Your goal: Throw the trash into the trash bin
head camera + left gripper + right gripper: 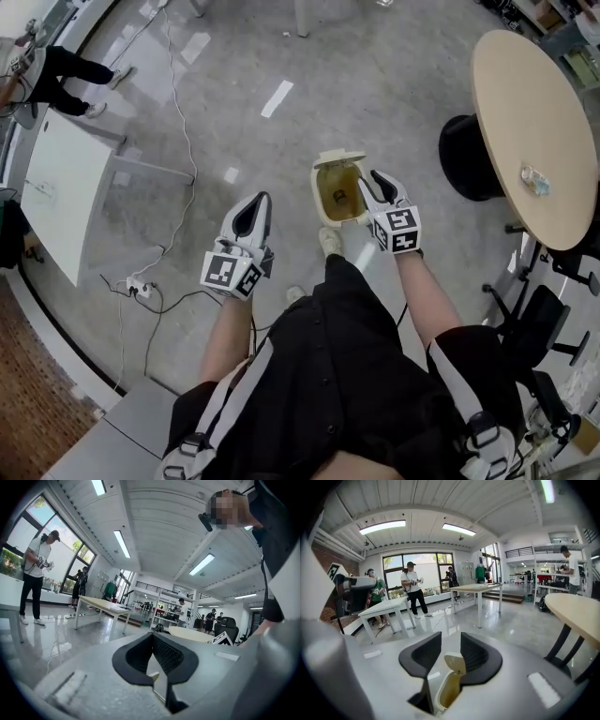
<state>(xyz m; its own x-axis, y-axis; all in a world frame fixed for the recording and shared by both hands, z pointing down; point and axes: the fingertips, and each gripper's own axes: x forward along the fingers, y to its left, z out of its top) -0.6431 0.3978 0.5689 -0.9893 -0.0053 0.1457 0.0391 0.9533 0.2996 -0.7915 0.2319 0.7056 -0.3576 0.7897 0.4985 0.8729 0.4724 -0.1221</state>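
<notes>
Trash bin point(322, 208) of cream plastic, lid up, sits just below your right gripper point(371, 184), jaws slightly apart and empty; your left gripper point(260, 202), jaws together, hangs farther off.

A: What's the person wearing?

B: A black buttoned top point(342, 375), with a white stripe point(246, 375) down each side and a pale shoe point(330, 241).

A: And the tools?

B: The left gripper point(262, 199) and right gripper point(368, 180) have white shells and black jaws. Each carries a marker cube point(232, 272) with black-and-white squares.
</notes>
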